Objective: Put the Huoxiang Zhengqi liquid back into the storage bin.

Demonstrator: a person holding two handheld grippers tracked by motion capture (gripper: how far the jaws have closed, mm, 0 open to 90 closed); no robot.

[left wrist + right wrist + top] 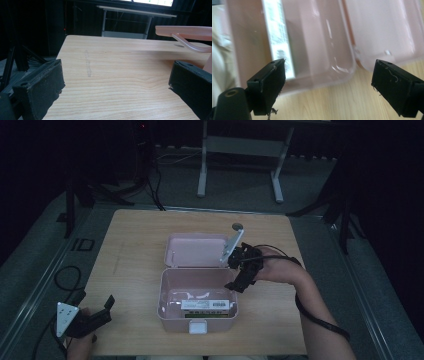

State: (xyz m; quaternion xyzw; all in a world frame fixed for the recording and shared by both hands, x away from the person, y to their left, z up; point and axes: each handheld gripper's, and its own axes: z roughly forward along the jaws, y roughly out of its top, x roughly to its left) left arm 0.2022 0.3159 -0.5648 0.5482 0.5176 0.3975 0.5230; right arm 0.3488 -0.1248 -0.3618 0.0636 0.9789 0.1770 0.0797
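A pink plastic storage box (197,300) sits open at centre frame on the wooden table (135,250), a white labelled carton (207,307), print too small to read, lying along its near wall. The right gripper (239,270) hovers over the box's right rim, jaws spread wide and empty. At lower left, partly cut off, the left gripper (95,317) rests with jaws apart, holding nothing.

An open pink box (172,285) sits mid-table with a white carton (207,306) inside; right gripper (240,270), jaws apart, at its three o'clock; left gripper (97,312) at eight o'clock.
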